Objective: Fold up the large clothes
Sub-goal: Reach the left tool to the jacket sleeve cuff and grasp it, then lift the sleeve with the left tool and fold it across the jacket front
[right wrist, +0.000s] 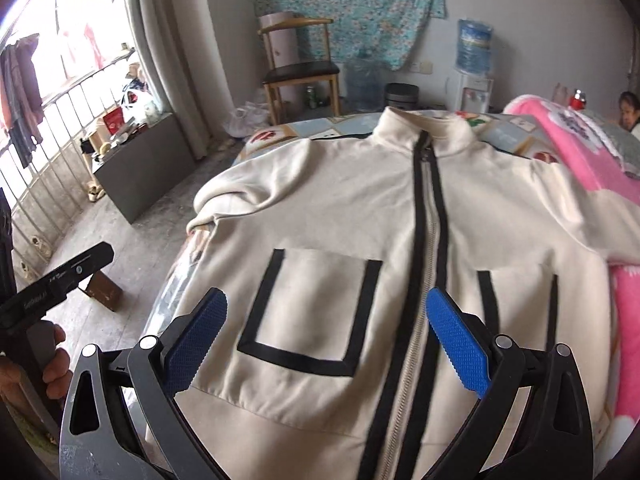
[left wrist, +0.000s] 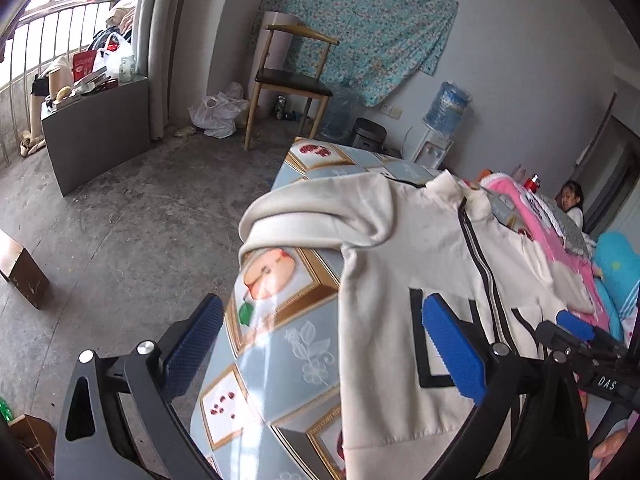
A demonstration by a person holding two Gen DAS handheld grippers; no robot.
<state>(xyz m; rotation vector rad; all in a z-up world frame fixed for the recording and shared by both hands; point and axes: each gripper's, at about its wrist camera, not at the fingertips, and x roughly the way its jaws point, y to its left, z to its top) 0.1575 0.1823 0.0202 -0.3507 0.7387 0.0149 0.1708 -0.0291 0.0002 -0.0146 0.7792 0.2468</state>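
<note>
From the left wrist view, the left gripper point(left wrist: 326, 350) hangs over the near corner of the table point(left wrist: 280, 344), its blue fingers point(left wrist: 452, 344) spread wide and holding nothing. One finger sits out over the bare floor side, the other over the cream jacket point(left wrist: 404, 264). The jacket lies front up on the fruit-patterned tablecloth, its left sleeve point(left wrist: 316, 216) bunched and folded back near the table's left edge, with patterned cloth bare between sleeve and hem. The table edge drops away to an open stretch of grey concrete floor point(left wrist: 132, 216). A wooden chair point(left wrist: 292, 76) stands against the far wall, a grey cabinet point(left wrist: 96, 128) by the window. To the right, a pink blanket point(left wrist: 560, 232) crowds the jacket's far side, and the right gripper's fingers point(left wrist: 576, 324) show at the frame's edge.

From the right wrist view, the right gripper point(right wrist: 326, 350) hovers above the jacket point(right wrist: 360, 208) near its hem, fingers point(right wrist: 456, 344) wide apart and gripping nothing. Between them lie the black-outlined left pocket point(right wrist: 316, 308) and the black-trimmed zipper point(right wrist: 424, 240), closed up to the collar point(right wrist: 424, 128). The jacket covers most of the tabletop; its hem runs along the near edge and the left sleeve lies close to the left edge. The pink blanket point(right wrist: 568, 140) touches the right sleeve. The left hand point(right wrist: 48, 356) holds its gripper handle out past the table's left side, over the floor.
</note>
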